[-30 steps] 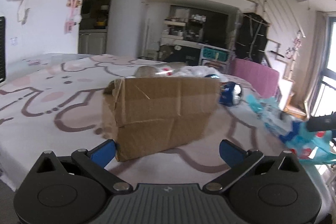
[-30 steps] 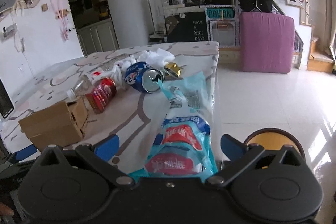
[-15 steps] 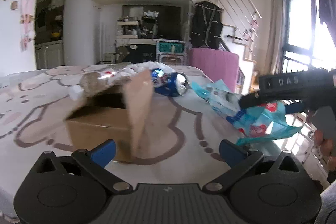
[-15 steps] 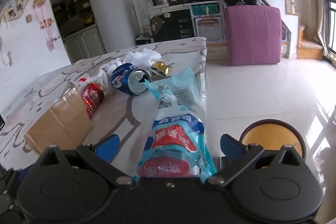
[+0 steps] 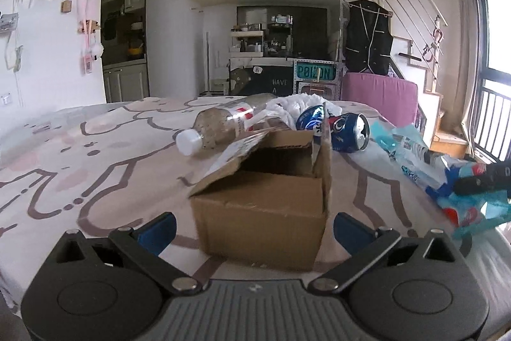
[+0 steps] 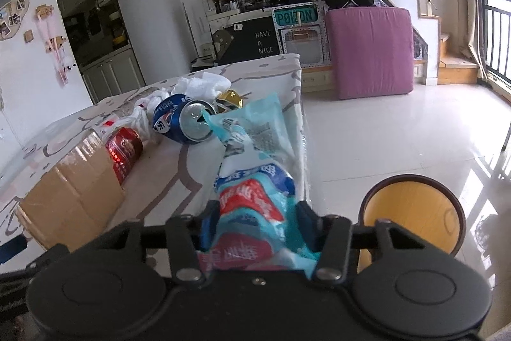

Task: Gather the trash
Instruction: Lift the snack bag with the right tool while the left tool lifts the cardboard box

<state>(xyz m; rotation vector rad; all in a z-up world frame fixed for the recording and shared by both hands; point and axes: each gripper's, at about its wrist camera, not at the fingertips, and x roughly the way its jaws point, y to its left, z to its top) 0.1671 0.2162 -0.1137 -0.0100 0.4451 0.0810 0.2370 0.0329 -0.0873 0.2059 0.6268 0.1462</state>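
The right gripper (image 6: 255, 224), its jaws having just closed, pinches a blue snack wrapper (image 6: 252, 181) at the table's (image 6: 166, 168) edge, its red print unreadable. The left gripper (image 5: 254, 227) stands wide, straddling an open cardboard box (image 5: 265, 206). Background signs read "POIZON" (image 6: 295, 16) and "HAVE A NICE" (image 6: 263, 42).

One cardboard box (image 5: 262, 206), two drink cans (image 6: 182, 120), one plastic bottle (image 5: 220, 125), one blue wrapper (image 6: 252, 168), one bin (image 6: 412, 213).

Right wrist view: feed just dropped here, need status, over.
Right gripper just closed on blue snack wrapper. Left gripper open, cardboard box between fingers, untouched. Blue can beyond wrapper; yellow bin on floor.
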